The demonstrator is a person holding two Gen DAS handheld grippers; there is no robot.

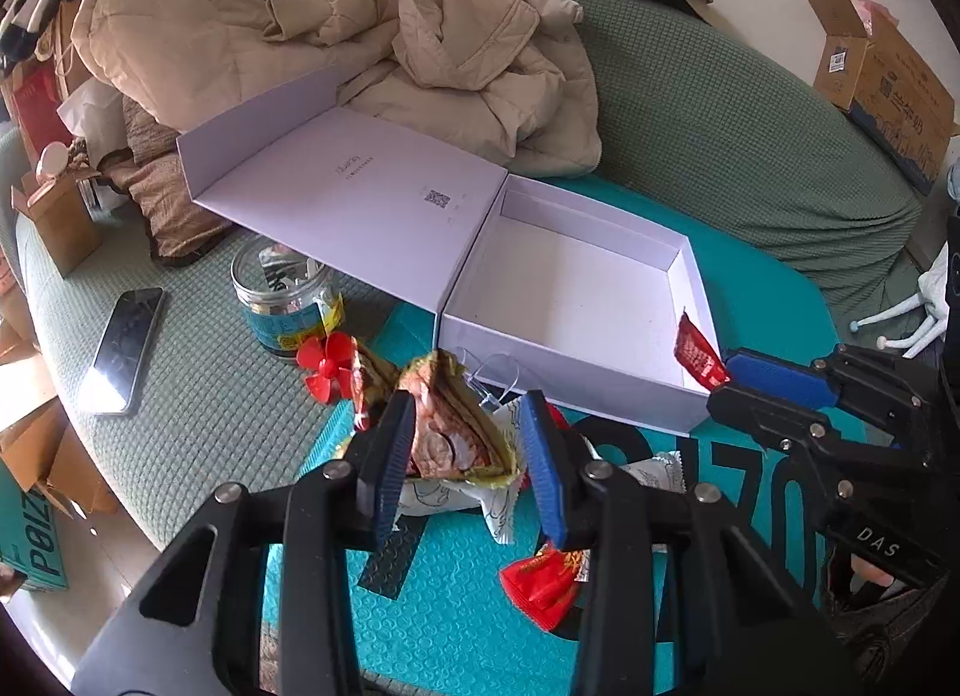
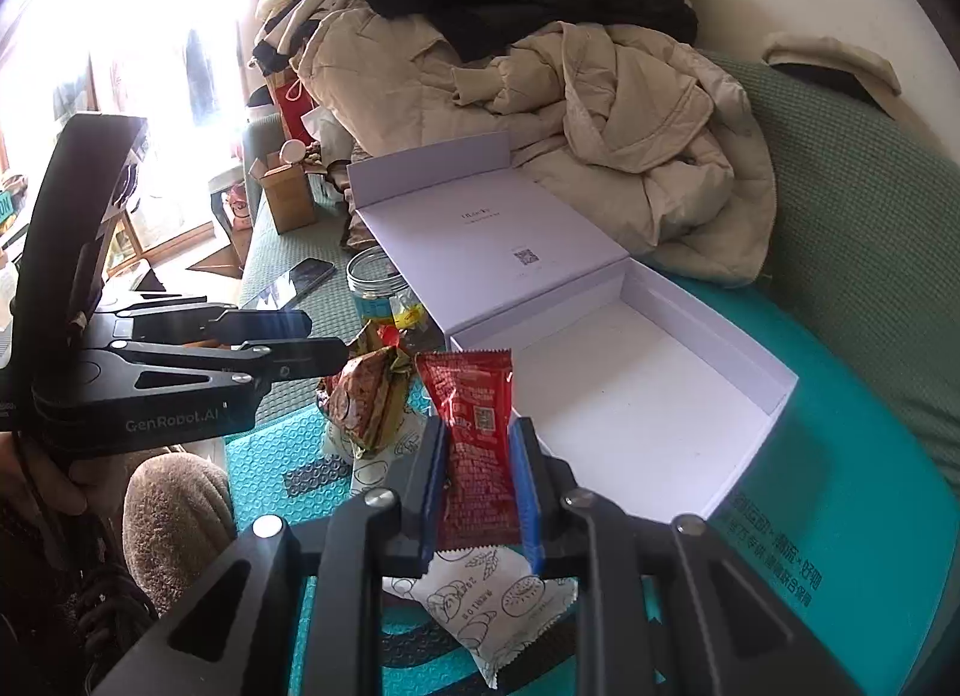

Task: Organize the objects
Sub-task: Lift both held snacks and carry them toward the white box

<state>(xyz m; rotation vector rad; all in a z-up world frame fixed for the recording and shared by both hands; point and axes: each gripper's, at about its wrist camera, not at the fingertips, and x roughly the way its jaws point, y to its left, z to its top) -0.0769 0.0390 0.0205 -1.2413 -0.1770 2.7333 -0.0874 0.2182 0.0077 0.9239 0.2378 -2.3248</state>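
Observation:
A white box [image 1: 606, 390] with its lid folded open lies on a teal mat [image 1: 444, 606]; it shows in the right wrist view too [image 2: 750, 414]. My right gripper [image 2: 477, 444] is shut on a dark red sachet [image 2: 474, 426] and holds it at the box's near corner; the sachet also shows in the left wrist view [image 1: 696, 351]. My left gripper [image 1: 468, 432] is open around a brown and gold snack packet [image 1: 447, 426], which is also in the right wrist view [image 2: 360, 396]. A white packet [image 2: 492, 606] and a red packet [image 1: 543, 582] lie on the mat.
A glass jar [image 1: 285, 300], a red plastic fan [image 1: 327, 366] and a phone [image 1: 129, 348] lie left of the box on the green sofa [image 1: 198, 396]. A beige jacket [image 1: 360, 36] is piled behind the box. Cardboard boxes [image 1: 888, 78] stand at the sides.

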